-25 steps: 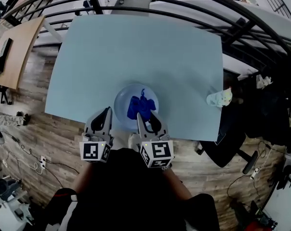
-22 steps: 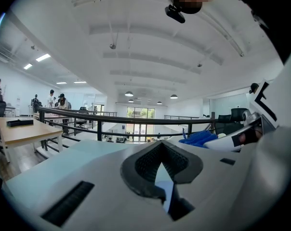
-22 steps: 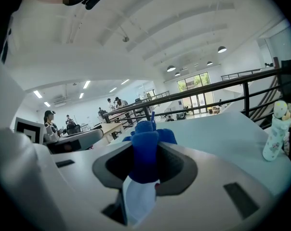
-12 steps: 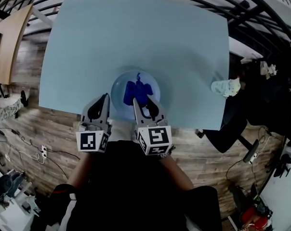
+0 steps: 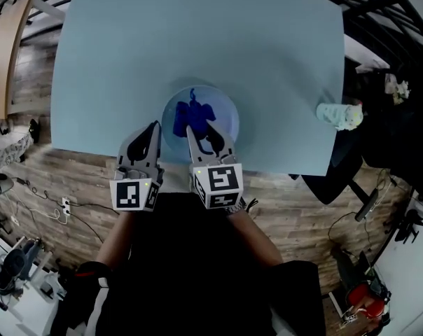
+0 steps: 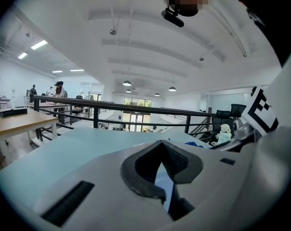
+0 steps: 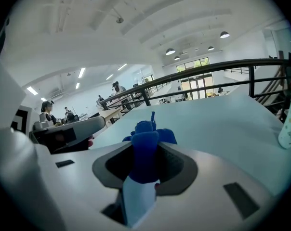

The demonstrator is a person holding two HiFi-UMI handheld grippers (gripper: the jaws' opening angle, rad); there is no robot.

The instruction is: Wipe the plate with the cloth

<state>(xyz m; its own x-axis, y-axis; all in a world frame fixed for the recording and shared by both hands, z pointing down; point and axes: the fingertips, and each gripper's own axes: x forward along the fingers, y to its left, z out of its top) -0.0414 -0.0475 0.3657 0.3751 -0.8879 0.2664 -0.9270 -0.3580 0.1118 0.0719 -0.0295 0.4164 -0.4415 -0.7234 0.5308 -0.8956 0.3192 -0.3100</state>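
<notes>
While right hand-held gripper (image 5: 206, 140) pinches blue cloth (image 7: 144, 148) at near end, jaws closed on bunched fold, rest of cloth lies crumpled on plate (image 5: 225, 114). Plate sits at near-middle of pale blue worktop (image 5: 127, 61), close to near edge. Left hand-held gripper (image 5: 150, 135) just beside plate's near-left rim, jaws together, nothing held.

Judgement:
- Cloth soft, light, limp; likely folds and drags rather than spreads. Hold at thick bunch suits.
- Plate rigid, likely breakable, may slide on smooth worktop when rubbed.
- Steady near-left rim with left hand-held gripper.
</notes>
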